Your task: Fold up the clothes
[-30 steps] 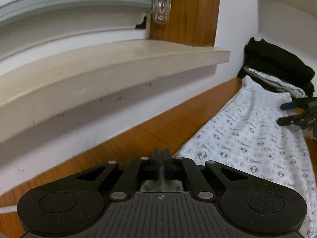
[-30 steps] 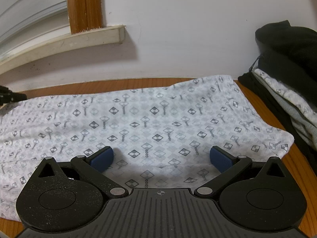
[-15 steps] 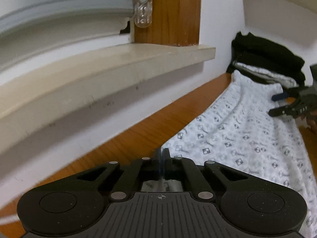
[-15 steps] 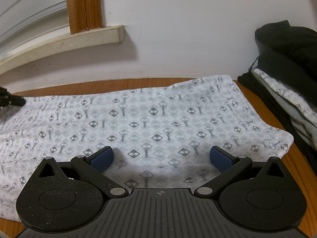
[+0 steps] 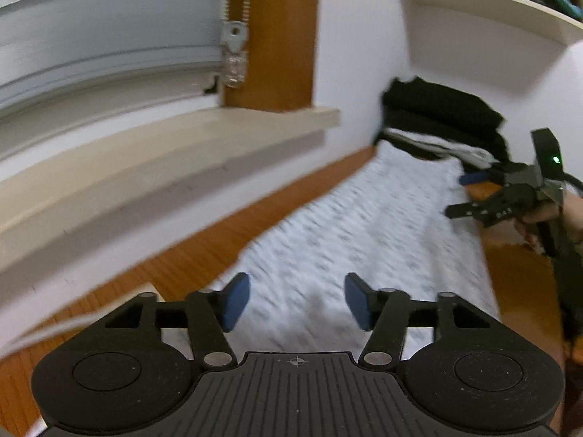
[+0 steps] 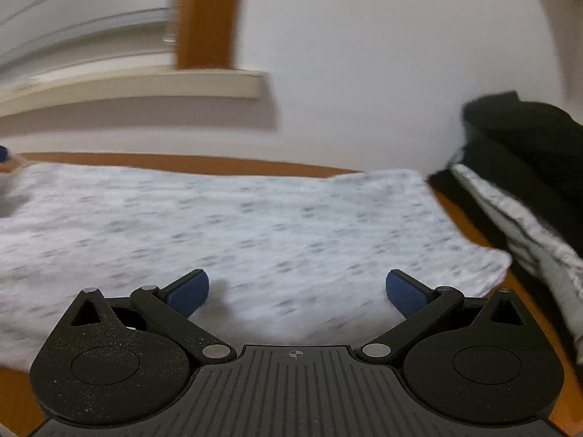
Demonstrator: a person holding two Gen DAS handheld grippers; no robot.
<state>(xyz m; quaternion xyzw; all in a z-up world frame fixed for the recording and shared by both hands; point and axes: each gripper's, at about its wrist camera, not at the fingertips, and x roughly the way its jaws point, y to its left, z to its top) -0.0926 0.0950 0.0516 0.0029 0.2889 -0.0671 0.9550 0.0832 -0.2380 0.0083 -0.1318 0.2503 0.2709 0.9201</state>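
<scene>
A white garment with a small grey pattern point(image 5: 364, 225) point(image 6: 255, 233) lies flat and folded on the wooden table. My left gripper point(image 5: 297, 300) hovers over its near end, jaws opening, blue pads apart with nothing pressed between them. My right gripper point(image 6: 297, 289) stands open above the cloth's front edge, nothing held. In the left wrist view the right gripper point(image 5: 462, 196) shows at the cloth's far right side, held by a hand. Both views are blurred by motion.
A stack of folded clothes, black on top point(image 5: 441, 113) point(image 6: 524, 138) and grey-white below, stands at the garment's far end against the white wall. A cream window sill point(image 5: 164, 153) point(image 6: 145, 87) juts over the table point(image 5: 204, 266). A shelf point(image 5: 492, 11) hangs above the stack.
My left gripper has let go of the garment's corner and opened, pulling back and up from it. The right gripper, still open, has shifted sideways over the cloth.
</scene>
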